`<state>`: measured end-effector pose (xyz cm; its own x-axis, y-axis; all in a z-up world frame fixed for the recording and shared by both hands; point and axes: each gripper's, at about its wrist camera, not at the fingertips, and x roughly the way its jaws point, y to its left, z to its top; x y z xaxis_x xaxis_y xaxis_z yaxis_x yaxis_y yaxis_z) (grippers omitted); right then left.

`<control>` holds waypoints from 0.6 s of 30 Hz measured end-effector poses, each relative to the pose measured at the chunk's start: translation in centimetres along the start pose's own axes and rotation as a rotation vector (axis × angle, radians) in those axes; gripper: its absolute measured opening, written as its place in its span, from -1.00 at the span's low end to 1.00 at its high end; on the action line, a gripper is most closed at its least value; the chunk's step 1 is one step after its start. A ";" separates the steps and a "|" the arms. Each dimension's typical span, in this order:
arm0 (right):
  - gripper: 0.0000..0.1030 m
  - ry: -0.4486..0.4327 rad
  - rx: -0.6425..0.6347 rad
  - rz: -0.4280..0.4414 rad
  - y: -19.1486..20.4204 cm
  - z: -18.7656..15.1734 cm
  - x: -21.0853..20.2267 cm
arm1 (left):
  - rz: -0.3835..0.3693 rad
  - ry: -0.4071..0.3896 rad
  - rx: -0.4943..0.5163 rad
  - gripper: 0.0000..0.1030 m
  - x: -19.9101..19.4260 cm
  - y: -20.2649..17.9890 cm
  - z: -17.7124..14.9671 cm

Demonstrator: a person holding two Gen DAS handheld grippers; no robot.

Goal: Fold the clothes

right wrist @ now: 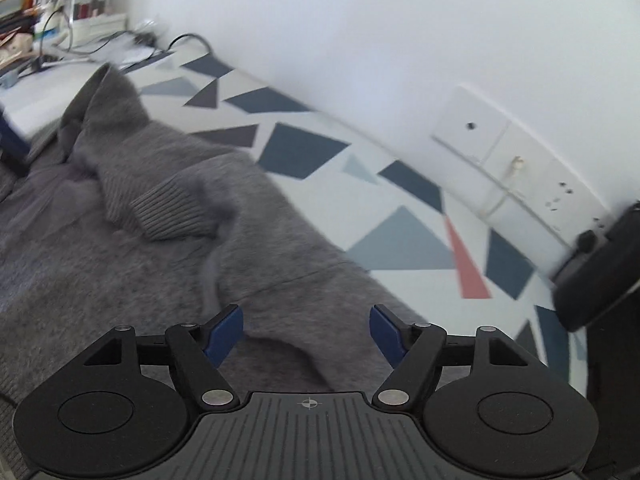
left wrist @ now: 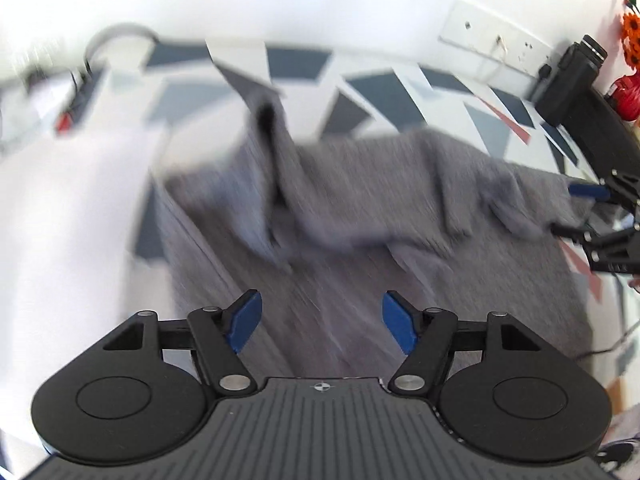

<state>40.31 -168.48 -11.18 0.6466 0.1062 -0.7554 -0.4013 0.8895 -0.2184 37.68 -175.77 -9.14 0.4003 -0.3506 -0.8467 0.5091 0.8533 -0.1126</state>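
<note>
Blue-padded jaws on my left gripper [left wrist: 320, 326] and right gripper [right wrist: 306, 334] both stand wide apart, gripping nothing. Below and ahead of both lies the grey fuzzy knit sweater [right wrist: 120, 248], spread on the white cloth with blue triangles [right wrist: 304, 152]; its ribbed cuff [right wrist: 172, 212] lies nearer my right.

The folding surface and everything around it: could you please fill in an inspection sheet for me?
Surface: white cover printed with blue, grey and red triangles.
Job's things: grey knitted sweater spread out, ribbed cuff lying on its body; not yet neatly folded.
Clutter: black case at the wall; orange flowers; desk items, blurred.
Grippers: left gripper open, empty; right gripper open, empty, above the sweater.
Cables: black cable at the surface's far end.
Surroundings: white wall; wall plate.
</note>
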 end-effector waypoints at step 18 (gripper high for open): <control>-0.87 0.007 0.211 0.069 -1.9 -0.5 2.5 | 0.106 0.002 0.350 -0.78 2.3 1.4 6.4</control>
<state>42.32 -170.11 -12.97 0.6172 0.1679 -0.7686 -0.2998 0.9534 -0.0325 44.14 -177.82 -7.90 0.4636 -0.2664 -0.8450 0.6949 0.7010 0.1602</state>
